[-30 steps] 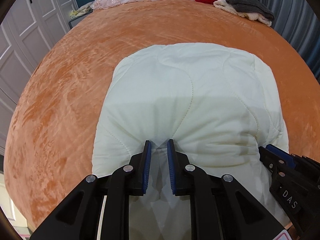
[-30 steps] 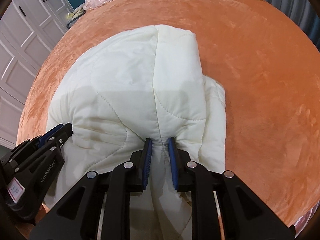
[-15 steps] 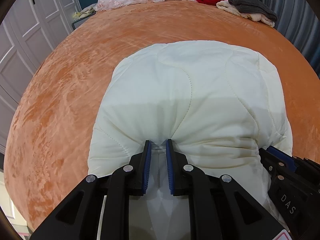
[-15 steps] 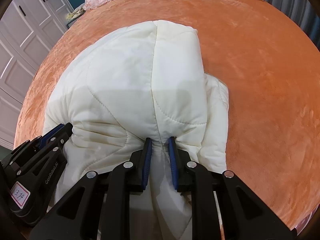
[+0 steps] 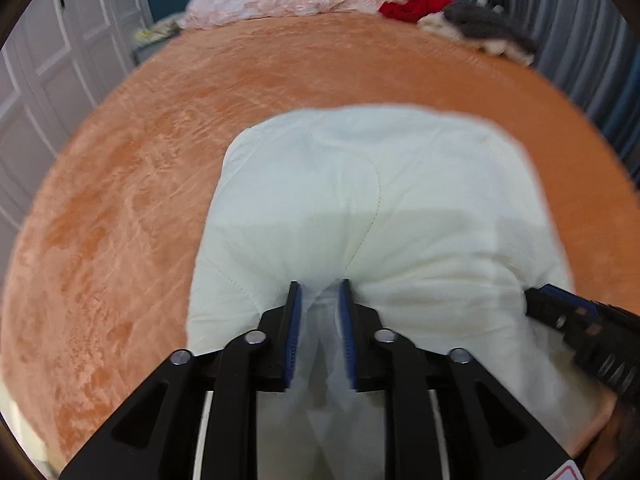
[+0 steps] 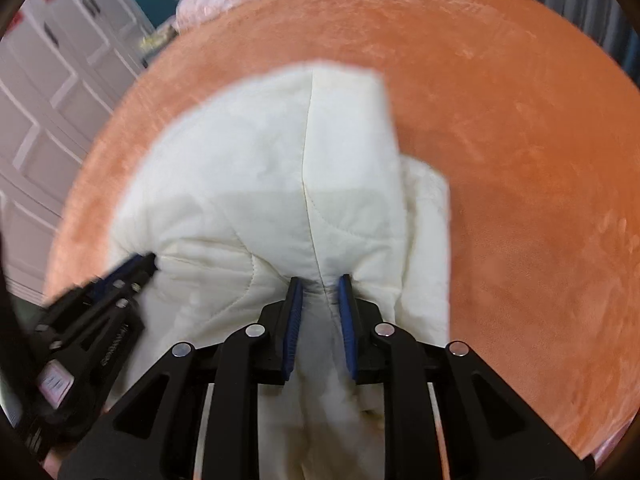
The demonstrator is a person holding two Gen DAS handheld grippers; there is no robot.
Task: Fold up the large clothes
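While the orange bed (image 5: pixel 132 208) carries the cream quilted jacket (image 5: pixel 360 200) near its front edge, I have my left gripper (image 5: pixel 320 292) and right gripper (image 6: pixel 320 286) each pinching the jacket's near hem, side by side.

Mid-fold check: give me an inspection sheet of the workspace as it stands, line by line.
Surface: orange plush bedspread, wrinkled nap.
Job's things: cream quilted jacket bunched on the bed, near edge lifted.
Clutter: pink floral bedding, red garment, grey and cream clothes at the far end.
Grippers: left gripper and right gripper each clamp jacket fabric, side by side.
Cables: nothing seen.
Surroundings: white wardrobe doors to the left, grey curtain to the right.
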